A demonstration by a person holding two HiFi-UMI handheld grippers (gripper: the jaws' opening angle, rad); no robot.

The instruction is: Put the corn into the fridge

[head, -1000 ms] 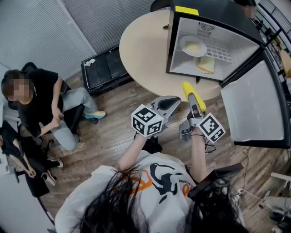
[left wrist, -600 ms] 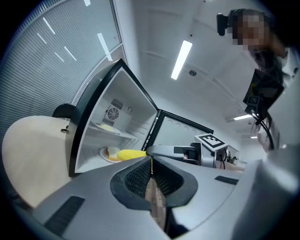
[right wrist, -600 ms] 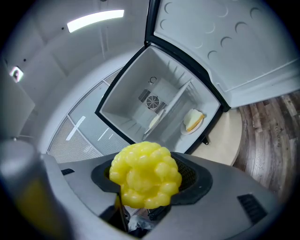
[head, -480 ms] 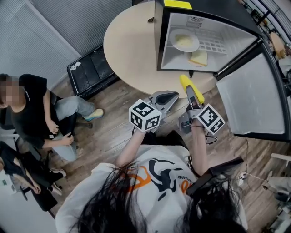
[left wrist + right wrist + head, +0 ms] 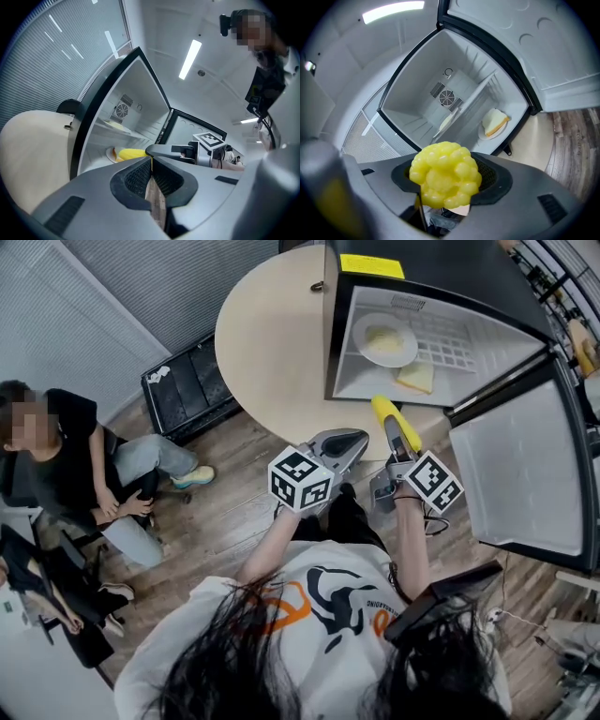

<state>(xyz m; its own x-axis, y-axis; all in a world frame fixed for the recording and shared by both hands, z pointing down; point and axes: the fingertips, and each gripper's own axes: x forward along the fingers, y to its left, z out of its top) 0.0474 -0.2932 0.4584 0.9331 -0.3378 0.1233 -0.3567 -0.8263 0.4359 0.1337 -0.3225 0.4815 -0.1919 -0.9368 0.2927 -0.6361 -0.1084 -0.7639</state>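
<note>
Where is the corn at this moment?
In the head view the corn sits clamped in the right gripper, right of centre, just in front of the open fridge on the round table and not yet inside it.

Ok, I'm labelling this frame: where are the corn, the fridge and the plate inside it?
corn [image 5: 445, 173], right gripper view, its kernelled end.
fridge [image 5: 450, 273], head view, black top panel.
plate [image 5: 361, 338], head view, bare left rim.

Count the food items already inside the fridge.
2: a pale portion on the plate on the wire shelf, and a bread wedge beneath it. Parts of the fridge interior are hidden, so more is possible.
</note>
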